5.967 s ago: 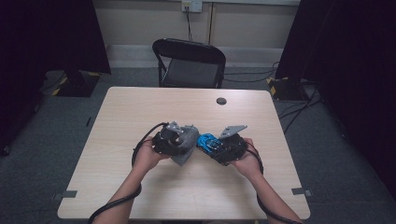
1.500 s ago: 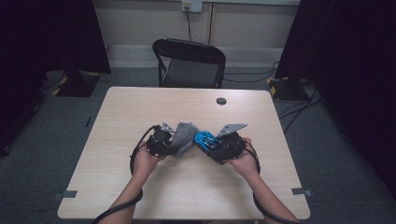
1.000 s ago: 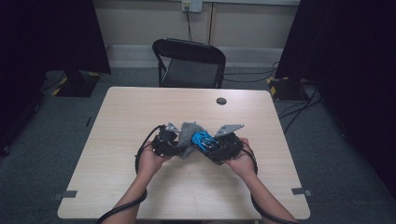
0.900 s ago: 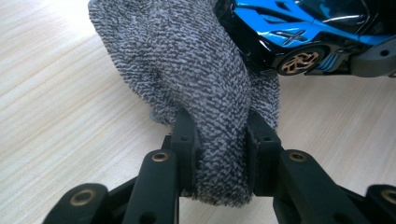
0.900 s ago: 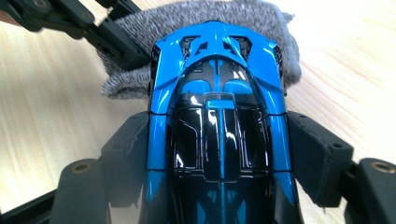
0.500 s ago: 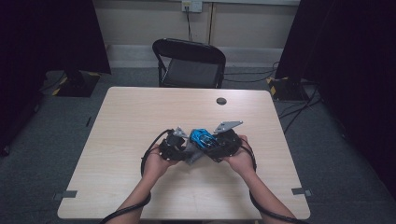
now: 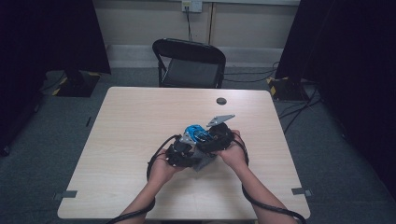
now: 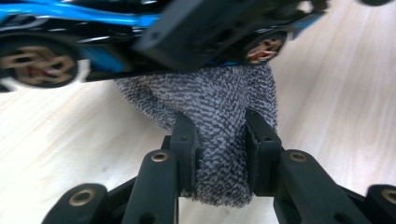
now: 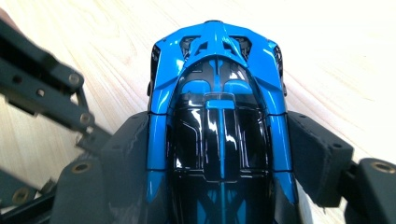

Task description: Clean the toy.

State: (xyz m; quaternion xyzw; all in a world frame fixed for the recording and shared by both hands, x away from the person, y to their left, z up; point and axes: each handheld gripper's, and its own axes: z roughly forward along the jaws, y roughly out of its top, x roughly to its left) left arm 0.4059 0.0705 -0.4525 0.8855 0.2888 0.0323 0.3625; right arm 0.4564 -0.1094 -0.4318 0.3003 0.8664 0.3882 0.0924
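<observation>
Since a second ago both hands have slid toward the desk's [image 7: 140, 116] right edge and closed up; cloth now sits against the car's underside, so my read is wiping is underway.

Left gripper [image 8: 219, 133]: jaws nearly closed, pinching a bunched grey cloth [image 8: 219, 102], one of it.
Right gripper [image 9: 219, 154]: jaws wide, clamped on both flanks of the blue toy car [image 9: 217, 102], one car, held just above the desk middle, slightly toward the near edge.

Also: one dark round disc [image 7: 221, 101] near the far edge, one folding chair [image 7: 189, 60] behind the desk.
</observation>
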